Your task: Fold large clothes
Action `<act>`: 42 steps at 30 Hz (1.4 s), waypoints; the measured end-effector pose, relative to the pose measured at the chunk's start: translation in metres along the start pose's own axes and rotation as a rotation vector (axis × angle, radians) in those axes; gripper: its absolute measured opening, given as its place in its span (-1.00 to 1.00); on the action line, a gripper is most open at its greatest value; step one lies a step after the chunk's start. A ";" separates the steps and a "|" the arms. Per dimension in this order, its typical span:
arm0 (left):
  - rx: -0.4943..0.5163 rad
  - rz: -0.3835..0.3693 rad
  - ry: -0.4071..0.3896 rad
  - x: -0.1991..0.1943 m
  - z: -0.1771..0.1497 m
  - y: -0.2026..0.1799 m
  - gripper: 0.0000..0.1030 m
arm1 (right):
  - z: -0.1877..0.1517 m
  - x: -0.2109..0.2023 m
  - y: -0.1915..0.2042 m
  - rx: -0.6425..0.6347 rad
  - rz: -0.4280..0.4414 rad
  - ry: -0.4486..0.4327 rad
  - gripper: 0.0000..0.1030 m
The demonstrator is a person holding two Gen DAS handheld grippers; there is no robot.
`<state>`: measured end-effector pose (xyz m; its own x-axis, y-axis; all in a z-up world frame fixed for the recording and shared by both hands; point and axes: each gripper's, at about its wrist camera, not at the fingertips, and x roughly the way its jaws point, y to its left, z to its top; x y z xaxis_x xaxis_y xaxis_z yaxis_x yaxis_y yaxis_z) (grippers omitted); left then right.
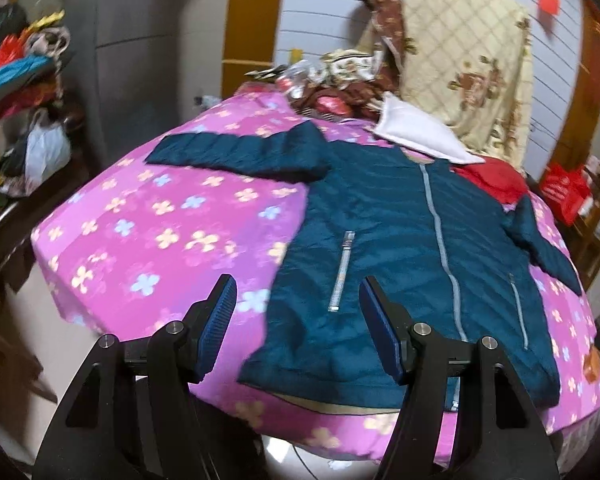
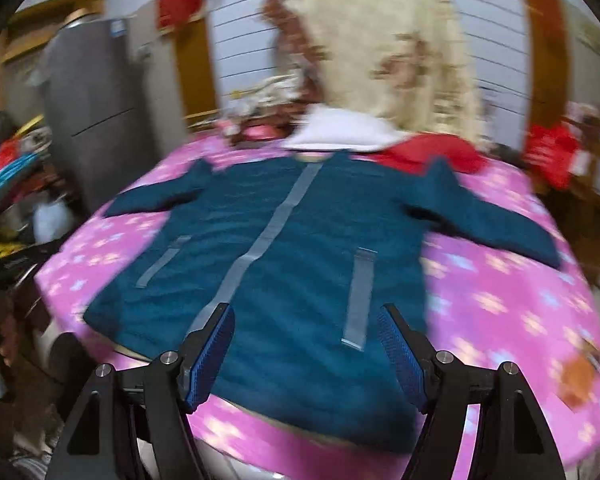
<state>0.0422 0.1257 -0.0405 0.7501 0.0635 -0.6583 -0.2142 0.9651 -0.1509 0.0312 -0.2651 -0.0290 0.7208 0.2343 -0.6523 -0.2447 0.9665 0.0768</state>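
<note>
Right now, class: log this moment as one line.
jacket: flat, unfolded, zipped | left hand-held gripper: open, empty | right hand-held gripper: open, empty

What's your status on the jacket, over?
Left claw and right claw open, empty. Teal quilted zip-up jacket flat on pink flowered cover, sleeves out, unfolded. Red garment beside collar.

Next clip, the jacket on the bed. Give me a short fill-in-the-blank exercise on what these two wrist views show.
1. The teal jacket lies spread flat, front side ____.
2. The bed cover under it is ____ with a flower print.
3. Both the left gripper and the right gripper have jaws that stand ____, holding nothing.
4. The jacket's front zipper is ____.

Missing words: up; pink; open; closed
</note>
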 end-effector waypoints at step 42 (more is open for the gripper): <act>-0.683 -0.155 0.198 0.399 0.210 0.253 0.17 | 0.032 0.185 -0.004 0.160 -0.123 0.220 0.39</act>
<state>0.4191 0.4484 -0.1862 0.6902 -0.1706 -0.7032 -0.5058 0.5812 -0.6374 0.1858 -0.2222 -0.1258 0.5762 0.1030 -0.8108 -0.0461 0.9945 0.0936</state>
